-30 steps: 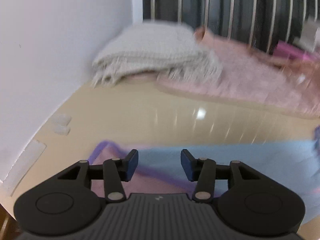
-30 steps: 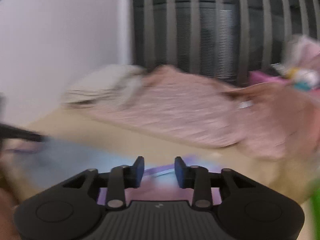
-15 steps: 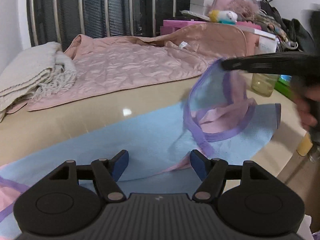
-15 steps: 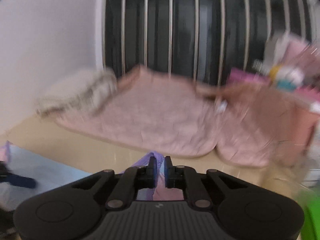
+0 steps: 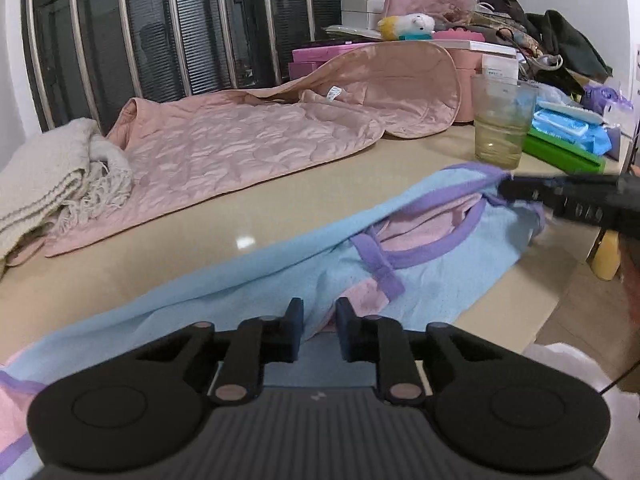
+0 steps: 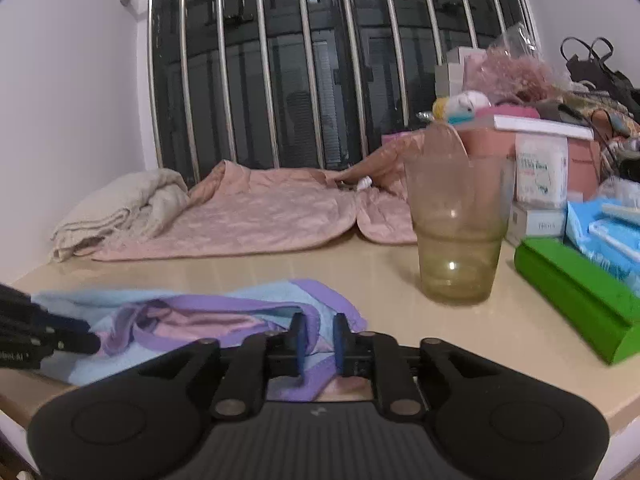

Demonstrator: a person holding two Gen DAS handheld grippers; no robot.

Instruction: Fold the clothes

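A light blue garment (image 5: 240, 280) with purple trim and pink lining lies spread across the beige table (image 5: 200, 232). My left gripper (image 5: 320, 326) sits low over its near edge, jaws narrowed with blue and pink cloth between them. My right gripper (image 6: 318, 334) is shut on the purple-trimmed edge of the garment (image 6: 192, 312) near the table's right end. In the left wrist view the right gripper (image 5: 506, 190) holds that edge slightly raised off the table. In the right wrist view the left gripper (image 6: 94, 344) touches the cloth at the far left.
A pink quilted cover (image 5: 240, 148) and a cream knitted blanket (image 5: 44, 176) lie at the back by the window bars. A glass tumbler (image 6: 456, 240) stands just behind the right gripper, and a green box (image 6: 576, 292) and stacked clutter lie to its right. The table's edge (image 5: 540, 300) is close.
My left jaws have narrowed from wide open onto the cloth. The right gripper has brought the garment's edge down from high up to just above the table.
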